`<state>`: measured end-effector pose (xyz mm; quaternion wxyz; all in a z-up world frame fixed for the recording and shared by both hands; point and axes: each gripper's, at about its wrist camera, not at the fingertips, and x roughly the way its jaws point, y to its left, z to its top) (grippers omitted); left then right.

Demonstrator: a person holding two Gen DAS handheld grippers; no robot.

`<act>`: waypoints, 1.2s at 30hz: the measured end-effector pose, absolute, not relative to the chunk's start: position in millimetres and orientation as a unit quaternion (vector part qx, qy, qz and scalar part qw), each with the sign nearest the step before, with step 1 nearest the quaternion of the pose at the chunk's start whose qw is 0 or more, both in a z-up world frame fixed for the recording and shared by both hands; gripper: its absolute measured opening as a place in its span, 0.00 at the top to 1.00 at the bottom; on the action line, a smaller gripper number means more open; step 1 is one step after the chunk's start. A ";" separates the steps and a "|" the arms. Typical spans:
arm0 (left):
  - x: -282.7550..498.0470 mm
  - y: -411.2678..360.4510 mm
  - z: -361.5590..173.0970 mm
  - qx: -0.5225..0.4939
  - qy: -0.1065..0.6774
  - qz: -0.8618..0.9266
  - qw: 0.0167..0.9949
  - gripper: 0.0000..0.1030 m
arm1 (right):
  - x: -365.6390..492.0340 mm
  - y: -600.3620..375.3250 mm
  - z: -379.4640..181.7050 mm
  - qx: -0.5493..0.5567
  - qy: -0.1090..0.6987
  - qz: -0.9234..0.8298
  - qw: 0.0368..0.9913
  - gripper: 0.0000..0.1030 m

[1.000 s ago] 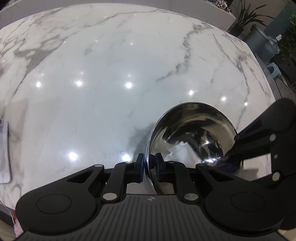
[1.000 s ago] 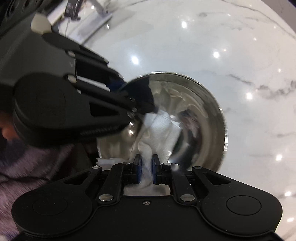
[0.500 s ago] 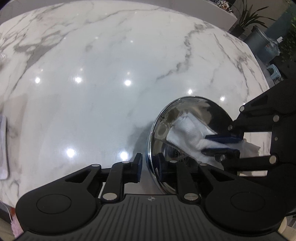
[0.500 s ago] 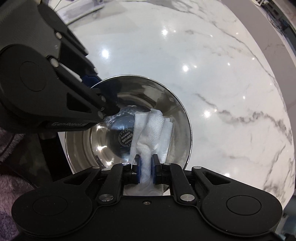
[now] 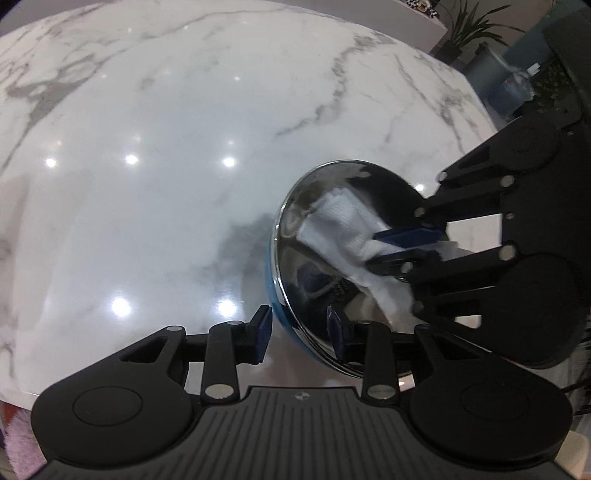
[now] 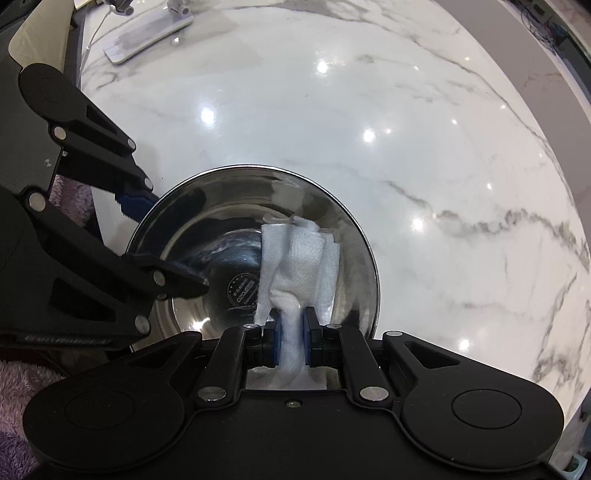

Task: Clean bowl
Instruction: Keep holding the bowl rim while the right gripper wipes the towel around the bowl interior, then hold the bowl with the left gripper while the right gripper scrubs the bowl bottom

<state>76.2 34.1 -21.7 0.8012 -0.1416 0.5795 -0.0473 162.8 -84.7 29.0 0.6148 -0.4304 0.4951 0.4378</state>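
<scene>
A shiny steel bowl (image 5: 314,266) (image 6: 214,236) sits tilted on the white marble table (image 5: 147,147). My left gripper (image 5: 299,328) has its jaws apart on either side of the bowl's near rim, with a gap at each pad. It also shows in the right wrist view (image 6: 166,243), one finger outside the rim and one inside. My right gripper (image 6: 291,332) is shut on a folded white paper towel (image 6: 299,258) that lies against the inside of the bowl. It also shows in the left wrist view (image 5: 402,243), holding the towel (image 5: 343,225).
A white flat stand (image 6: 147,29) lies at the table's far left in the right wrist view. A potted plant (image 5: 465,33) and a grey bin (image 5: 487,74) stand beyond the table's far edge. Purple fabric (image 6: 22,384) is close to me.
My left gripper's jaws have spread apart from the bowl rim they were pinching. My right gripper has drawn the towel across the inside of the bowl. The bowl has tilted and turned.
</scene>
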 end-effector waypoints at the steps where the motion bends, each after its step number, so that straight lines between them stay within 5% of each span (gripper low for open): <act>1: 76.5 34.6 -21.6 -0.139 0.579 -0.044 0.802 0.79 | 163.9 -85.8 30.0 -0.428 0.496 0.438 0.615 0.91; 7: 81.3 36.0 -20.8 -0.120 0.573 -0.029 0.810 0.86 | 170.7 -92.4 34.9 -0.412 0.507 0.439 0.617 0.91; 22: 85.7 39.7 -21.2 -0.108 0.563 -0.016 0.820 0.86 | 182.4 -105.9 41.8 -0.316 0.581 0.500 0.559 0.90; 30: 87.0 39.5 -21.6 -0.111 0.563 -0.031 0.818 0.86 | 187.1 -112.5 52.1 -0.436 0.514 0.450 0.586 0.91; 36: 86.8 39.9 -22.9 -0.113 0.560 -0.043 0.819 0.84 | 206.8 -120.2 55.0 -0.419 0.471 0.432 0.645 0.91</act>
